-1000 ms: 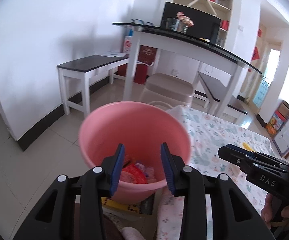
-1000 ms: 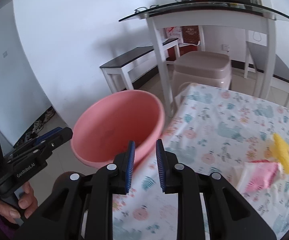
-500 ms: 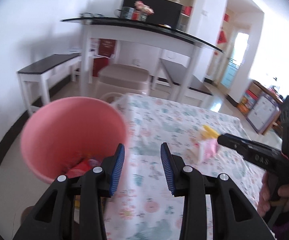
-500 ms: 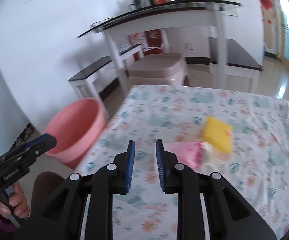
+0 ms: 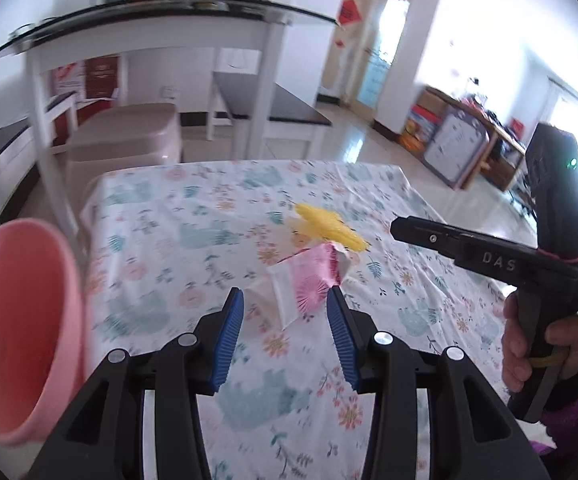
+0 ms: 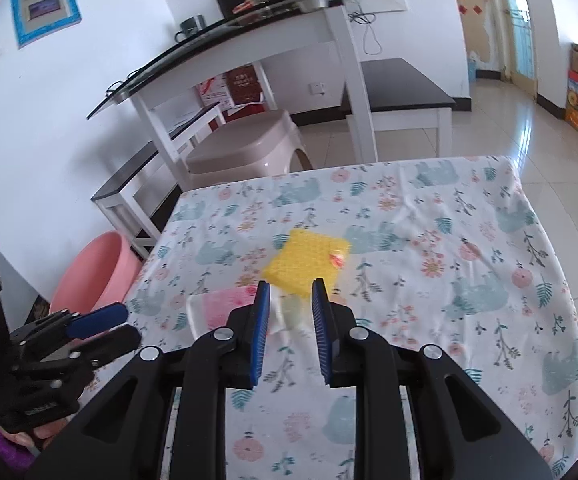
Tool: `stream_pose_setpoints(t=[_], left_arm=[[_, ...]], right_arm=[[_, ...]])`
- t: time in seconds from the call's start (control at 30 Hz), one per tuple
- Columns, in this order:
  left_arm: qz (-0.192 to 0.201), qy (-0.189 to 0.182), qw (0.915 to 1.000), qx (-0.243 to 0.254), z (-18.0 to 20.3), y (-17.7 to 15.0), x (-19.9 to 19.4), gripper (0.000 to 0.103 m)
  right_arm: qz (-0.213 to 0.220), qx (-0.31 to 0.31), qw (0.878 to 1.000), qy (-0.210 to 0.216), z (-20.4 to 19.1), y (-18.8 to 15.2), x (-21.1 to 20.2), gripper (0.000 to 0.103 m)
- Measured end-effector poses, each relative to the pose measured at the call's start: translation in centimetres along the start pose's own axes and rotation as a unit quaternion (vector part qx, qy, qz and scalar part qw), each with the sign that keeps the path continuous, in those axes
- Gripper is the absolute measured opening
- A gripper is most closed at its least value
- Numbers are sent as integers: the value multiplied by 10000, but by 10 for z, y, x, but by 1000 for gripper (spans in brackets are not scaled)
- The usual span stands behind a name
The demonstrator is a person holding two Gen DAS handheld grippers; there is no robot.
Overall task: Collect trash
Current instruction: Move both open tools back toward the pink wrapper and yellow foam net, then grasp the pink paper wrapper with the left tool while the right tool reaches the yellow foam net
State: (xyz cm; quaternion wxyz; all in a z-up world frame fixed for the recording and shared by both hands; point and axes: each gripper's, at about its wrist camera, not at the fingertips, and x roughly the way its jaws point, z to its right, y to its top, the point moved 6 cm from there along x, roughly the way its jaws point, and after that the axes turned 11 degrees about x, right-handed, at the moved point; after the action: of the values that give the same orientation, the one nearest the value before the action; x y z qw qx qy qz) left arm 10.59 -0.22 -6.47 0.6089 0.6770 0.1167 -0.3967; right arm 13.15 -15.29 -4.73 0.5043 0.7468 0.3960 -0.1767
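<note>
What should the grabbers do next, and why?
Probably ease the left gripper forward onto the pink wrapper. Its jaws are open and empty, the wrapper lies just ahead on the tablecloth, and the pink bucket waits at its left.

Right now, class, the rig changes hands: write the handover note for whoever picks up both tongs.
Left tongs: open, empty, above the tablecloth, aimed at the pink wrapper.
Right tongs: open, empty, aimed at the yellow wrapper.
Both wrappers lie mid-table, touching each other.
Pink bucket stands off the table's left edge; its inside is hidden here.
Done: nothing from these two picked up yet.
Left: grasp each wrapper and drop it in the bucket.
</note>
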Motion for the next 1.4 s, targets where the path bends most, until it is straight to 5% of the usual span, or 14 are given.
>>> stream_pose_setpoints(t=[0.43,0.53,0.57,0.77,1.07,1.3,1.4], left_arm=[[-703,-488,9960,268,-10,10,65,43],[-674,-646,9954,225,-9,9,66,34],[-659,-696,9952,202,-8,7,65,25],[-475,-822,9955,70,1,1,49,9],[-266,-625,9977,-86,3,-12,7,8],[-139,-280,9990,-326,-15,-22,-20,8],[-76,-220,9987,-460,-22,-22,-28,8]], right_arm=[[-197,444,9988,1,35,16,10,22],[-326,566,9978,96,36,18,15,22],[-344,568,9978,90,36,19,16,22],[-423,605,9973,30,36,22,23,22],[-781,725,9940,224,24,18,41,22],[-1042,733,9919,-29,17,8,75,22],[-1086,707,9915,-148,13,6,87,31]])
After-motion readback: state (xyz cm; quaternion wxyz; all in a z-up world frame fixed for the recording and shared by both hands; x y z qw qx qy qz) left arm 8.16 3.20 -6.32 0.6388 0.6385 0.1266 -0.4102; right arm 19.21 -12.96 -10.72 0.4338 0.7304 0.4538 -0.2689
